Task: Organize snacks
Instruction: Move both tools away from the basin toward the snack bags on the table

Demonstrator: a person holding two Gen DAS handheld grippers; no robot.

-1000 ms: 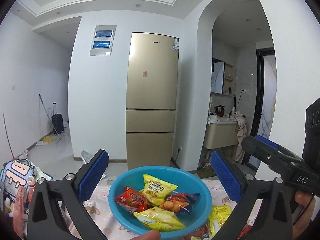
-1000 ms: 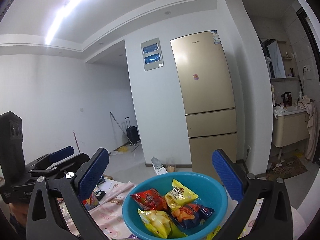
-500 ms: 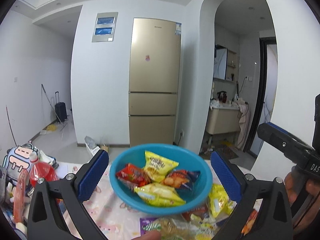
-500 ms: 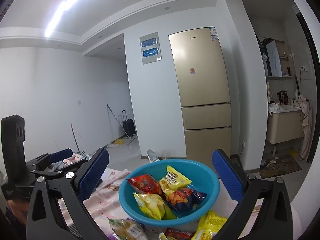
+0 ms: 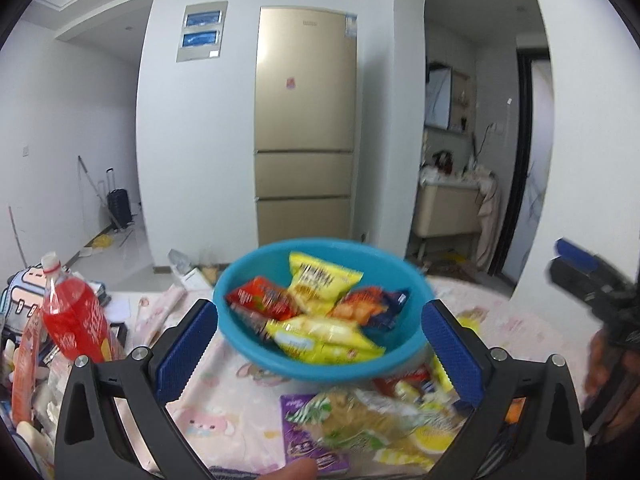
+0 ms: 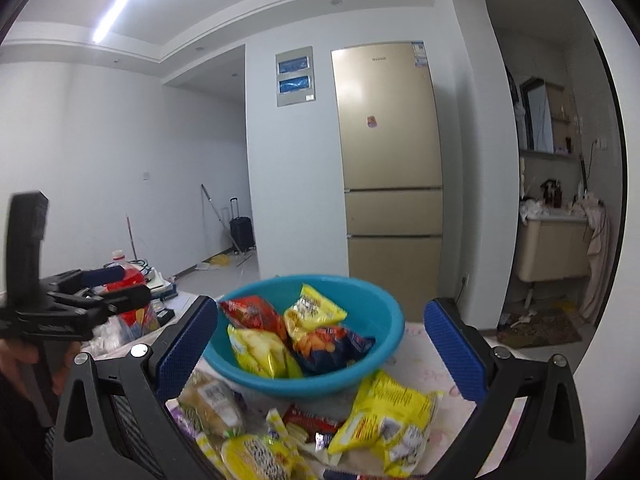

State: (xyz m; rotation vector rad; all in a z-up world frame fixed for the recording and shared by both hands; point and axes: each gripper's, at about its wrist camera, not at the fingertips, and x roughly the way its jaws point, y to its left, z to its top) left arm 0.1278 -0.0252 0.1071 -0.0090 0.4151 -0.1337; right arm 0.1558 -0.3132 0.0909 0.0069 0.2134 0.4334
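A blue bowl [image 5: 256, 354] stands on the pink tablecloth [image 5: 224, 412] and holds several snack packets, red, yellow and dark blue. It also shows in the right wrist view [image 6: 384, 320]. More loose packets lie in front of it: a purple and green one [image 5: 320, 428] and a yellow packet [image 6: 384, 420]. My left gripper [image 5: 320, 352] is open and empty, its pads either side of the bowl. My right gripper [image 6: 320, 350] is open and empty too, just short of the bowl.
A red drink bottle [image 5: 74, 316] and a clutter of items stand at the table's left. A gold fridge [image 5: 306, 120] and a white wall are beyond the table. The right gripper shows at the left view's right edge [image 5: 592, 288].
Both grippers have tilted down toward the table, so the bowl sits higher in view and the loose packets in front of it have come into sight. Both stay open.
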